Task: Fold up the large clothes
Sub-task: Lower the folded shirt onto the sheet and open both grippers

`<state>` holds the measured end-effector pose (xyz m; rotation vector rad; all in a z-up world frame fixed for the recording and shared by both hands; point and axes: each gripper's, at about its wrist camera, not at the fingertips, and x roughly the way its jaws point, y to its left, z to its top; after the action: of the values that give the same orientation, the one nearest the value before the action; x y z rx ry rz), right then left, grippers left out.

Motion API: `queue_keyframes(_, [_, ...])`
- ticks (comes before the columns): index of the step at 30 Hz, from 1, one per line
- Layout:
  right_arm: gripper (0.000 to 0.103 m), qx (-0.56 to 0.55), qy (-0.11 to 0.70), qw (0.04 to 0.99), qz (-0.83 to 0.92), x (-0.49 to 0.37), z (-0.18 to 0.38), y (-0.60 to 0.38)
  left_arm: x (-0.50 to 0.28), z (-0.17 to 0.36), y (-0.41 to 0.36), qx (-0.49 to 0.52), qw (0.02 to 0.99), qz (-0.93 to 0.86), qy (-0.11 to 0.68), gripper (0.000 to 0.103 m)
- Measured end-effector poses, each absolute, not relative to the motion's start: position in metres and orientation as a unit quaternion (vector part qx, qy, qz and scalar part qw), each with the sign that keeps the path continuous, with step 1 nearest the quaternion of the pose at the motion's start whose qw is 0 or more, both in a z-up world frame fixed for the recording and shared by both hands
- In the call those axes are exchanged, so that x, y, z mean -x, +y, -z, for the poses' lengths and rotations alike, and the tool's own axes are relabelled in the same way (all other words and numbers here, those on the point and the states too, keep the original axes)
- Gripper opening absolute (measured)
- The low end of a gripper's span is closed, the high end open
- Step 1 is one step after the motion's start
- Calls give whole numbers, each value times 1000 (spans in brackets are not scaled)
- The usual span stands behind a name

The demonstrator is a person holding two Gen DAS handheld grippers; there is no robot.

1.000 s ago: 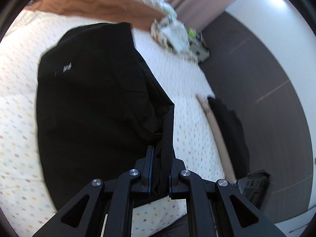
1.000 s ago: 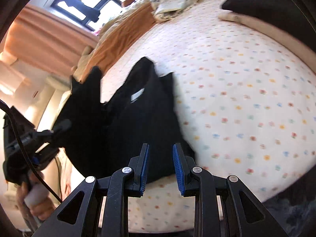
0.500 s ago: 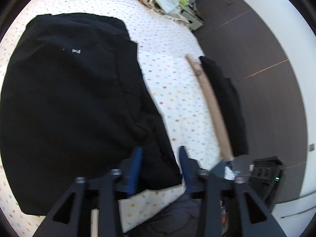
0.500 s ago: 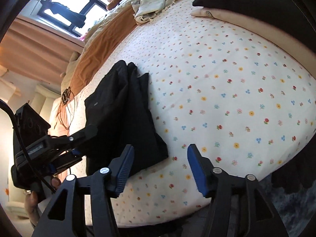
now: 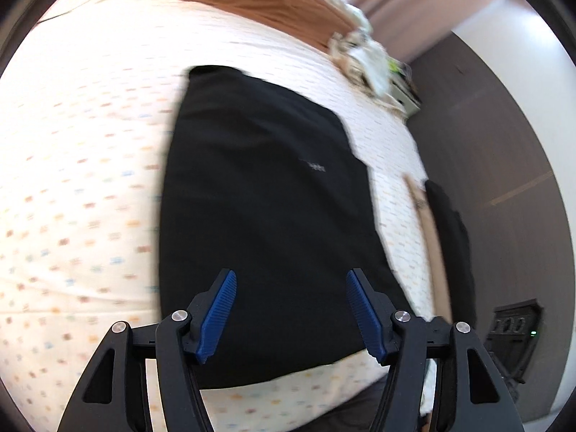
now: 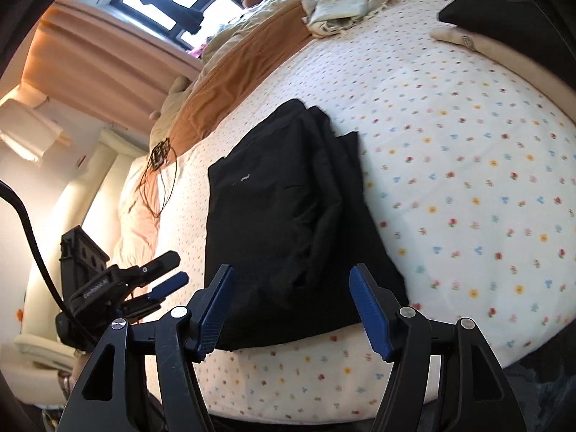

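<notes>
A large black garment (image 5: 266, 208) lies folded flat on the flower-print bed sheet (image 5: 79, 180), with a small white logo on its top. My left gripper (image 5: 291, 273) hovers over its near edge. The jaws are opening and the blue pads (image 5: 219, 309) press on nothing. In the right wrist view the same black garment (image 6: 288, 216) shows its folded layers along the right side. My right gripper (image 6: 292, 270) hangs above the near edge, jaws opening too, not touching the cloth. The left gripper (image 6: 174, 268) shows at the left, beside the garment.
An orange blanket (image 6: 234, 72) and a heap of cream cloth (image 6: 338, 3) lie at the far end of the bed. A beige item (image 5: 428, 223) and another black garment (image 5: 450, 234) rest along the right bed edge. A brown cord (image 6: 158, 165) lies on the left.
Both grippers were shut on the black garment's edge and have let go and opened wide. The garment now lies flat and folded. The left gripper has swung to the left over it.
</notes>
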<state>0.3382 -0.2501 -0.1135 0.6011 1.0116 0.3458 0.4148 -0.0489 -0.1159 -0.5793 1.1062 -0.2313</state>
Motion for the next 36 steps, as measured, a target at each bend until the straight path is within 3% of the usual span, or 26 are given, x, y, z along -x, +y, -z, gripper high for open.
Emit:
queue_keyframes(2, [66,-273,477,818,-168,-344,118,-240,-409,123,-37,274,805,88,519,65])
queue_keyframes(3, [55,-273,476,819,-167,-345,121,-238,-406,127,-31,276,804,80,521,65])
queue_keyframes(4, [39,-270,477,820,-164,-347,124,-236,-403,133,-26,276,802,71,525,65])
queue_keyframes(5, [12,-265,482,820,-158,-349,126,-236,-402,138,-23,275,800,65,529,65])
queue_keyframes(15, [9,-321,446,816,-180,-330,132,-274,-389,176,-2,274,776,61,565,65])
queue_keyframes(24, [8,-354,506,776,-127,-325,187,-298,-387,188,-26,255,769,86,580,65])
queue_keyframes(31, [9,-306,528,787,-91,-318,184,-296,-392,191,-39,236,770,88,586,65])
queue_keyframes(32, [10,-301,527,790,-90,-318,178,-297,-393,189,-39,232,773,87,584,65])
queue_keyframes(34, [22,-304,522,792,-91,-320,170,-302,-400,185,-34,227,780,82,578,65])
queue_keyframes(36, [42,-304,508,801,-90,-324,160,-308,-404,182,-30,223,788,77,569,65])
